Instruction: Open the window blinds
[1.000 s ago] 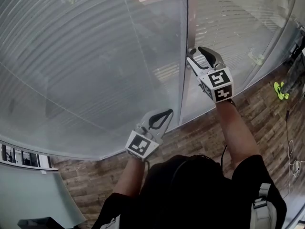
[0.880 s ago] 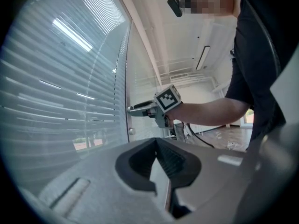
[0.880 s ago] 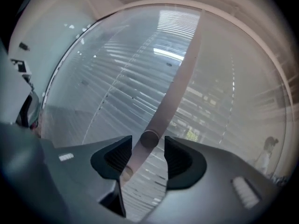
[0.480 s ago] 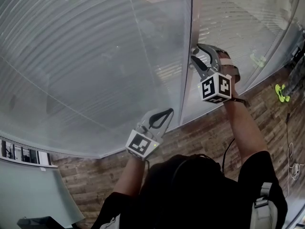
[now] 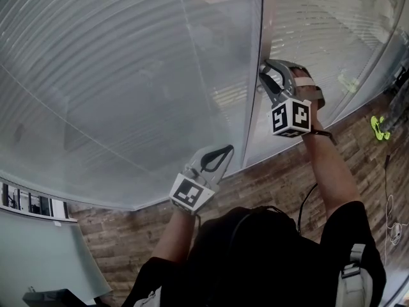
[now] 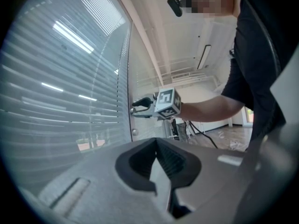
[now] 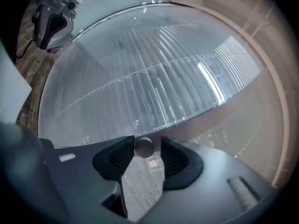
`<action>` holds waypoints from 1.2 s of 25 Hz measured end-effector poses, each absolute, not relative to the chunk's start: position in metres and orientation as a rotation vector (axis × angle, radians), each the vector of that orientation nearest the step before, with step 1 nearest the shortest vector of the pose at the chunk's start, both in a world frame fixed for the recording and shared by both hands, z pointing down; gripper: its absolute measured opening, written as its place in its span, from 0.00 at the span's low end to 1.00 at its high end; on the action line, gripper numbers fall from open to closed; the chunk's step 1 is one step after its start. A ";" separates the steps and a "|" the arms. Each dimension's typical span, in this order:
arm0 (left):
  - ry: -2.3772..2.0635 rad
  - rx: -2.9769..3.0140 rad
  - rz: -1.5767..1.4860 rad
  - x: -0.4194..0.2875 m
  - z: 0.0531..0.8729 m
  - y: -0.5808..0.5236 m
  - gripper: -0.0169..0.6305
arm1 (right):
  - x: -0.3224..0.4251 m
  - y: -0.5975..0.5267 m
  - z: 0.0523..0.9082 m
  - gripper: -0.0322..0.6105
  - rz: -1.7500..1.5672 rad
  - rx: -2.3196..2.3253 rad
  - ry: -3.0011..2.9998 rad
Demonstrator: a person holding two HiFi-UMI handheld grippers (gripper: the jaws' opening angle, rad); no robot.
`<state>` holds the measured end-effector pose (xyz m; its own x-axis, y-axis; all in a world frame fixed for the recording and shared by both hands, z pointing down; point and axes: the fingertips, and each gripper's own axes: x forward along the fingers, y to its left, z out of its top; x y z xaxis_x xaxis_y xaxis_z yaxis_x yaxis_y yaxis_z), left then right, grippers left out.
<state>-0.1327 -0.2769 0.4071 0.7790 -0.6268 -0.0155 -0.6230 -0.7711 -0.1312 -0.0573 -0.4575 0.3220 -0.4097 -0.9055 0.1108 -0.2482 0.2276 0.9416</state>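
Faces the window blinds (image 5: 128,75), slats lying nearly shut across the wide pane behind the glass, with little of outdoors showing through: not open yet. Meets the upright frame (image 5: 257,18) between the panes with the right gripper (image 5: 263,75). Has just been closing its jaws round the small round knob (image 7: 144,147) there, with a slit left at one pad, so not clamped. Holds the left gripper (image 5: 225,151) low before the glass, jaws together, empty. Leaves, by the look of it, nearly all the knob-turning to do.
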 end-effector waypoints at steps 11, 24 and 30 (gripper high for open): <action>1.028 -2.848 -0.064 -0.137 0.403 -0.276 0.03 | -0.060 -0.460 0.324 0.25 -1.177 1.069 -1.811; 1.020 -2.823 -0.066 -0.141 0.409 -0.276 0.03 | -0.056 -0.462 0.316 0.25 -0.870 1.230 -2.136; 1.033 -2.842 -0.063 -0.142 0.408 -0.273 0.03 | -0.052 -0.464 0.311 0.25 -0.737 1.317 -2.259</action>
